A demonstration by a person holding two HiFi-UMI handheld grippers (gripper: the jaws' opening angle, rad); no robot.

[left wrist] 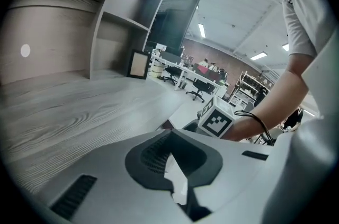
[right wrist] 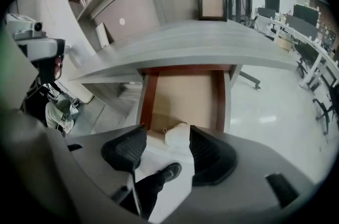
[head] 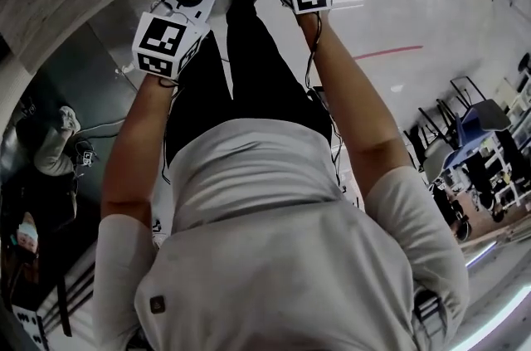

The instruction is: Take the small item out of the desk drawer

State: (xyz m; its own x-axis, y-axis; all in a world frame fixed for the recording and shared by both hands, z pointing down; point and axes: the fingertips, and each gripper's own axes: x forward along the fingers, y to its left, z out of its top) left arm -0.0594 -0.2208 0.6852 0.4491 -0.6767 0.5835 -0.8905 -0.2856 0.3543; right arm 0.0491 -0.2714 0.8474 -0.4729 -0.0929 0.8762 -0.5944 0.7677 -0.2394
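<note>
Risk mostly in the grab itself. Right gripper point(right wrist: 167, 135) poised over the open desk drawer point(right wrist: 183, 93) with pale wooden floor and red-brown side walls, jaws spread wide, nothing pressed between the pads. Small white soft-looking bundle point(right wrist: 177, 135) lying at the drawer's front end, just behind the front panel, seen in the gap but off towards the right-hand pad rather than centred. Closing from this offset likely to nip only an edge: could slip free on lifting, or get shoved along the floor instead of caught. Coming down too low could knock a pad against the front panel or a side wall and nudge the drawer on its runners. Left gripper point(left wrist: 170, 162) closed and empty, pointing across the grey wood-grain desk top point(left wrist: 79, 106), so not steadying the drawer; little to stop a roll inward if bumped. Depth hard to judge: cannot tell whether pads level with the bundle or well above it. Worth centring first, then closing slowly.
</note>
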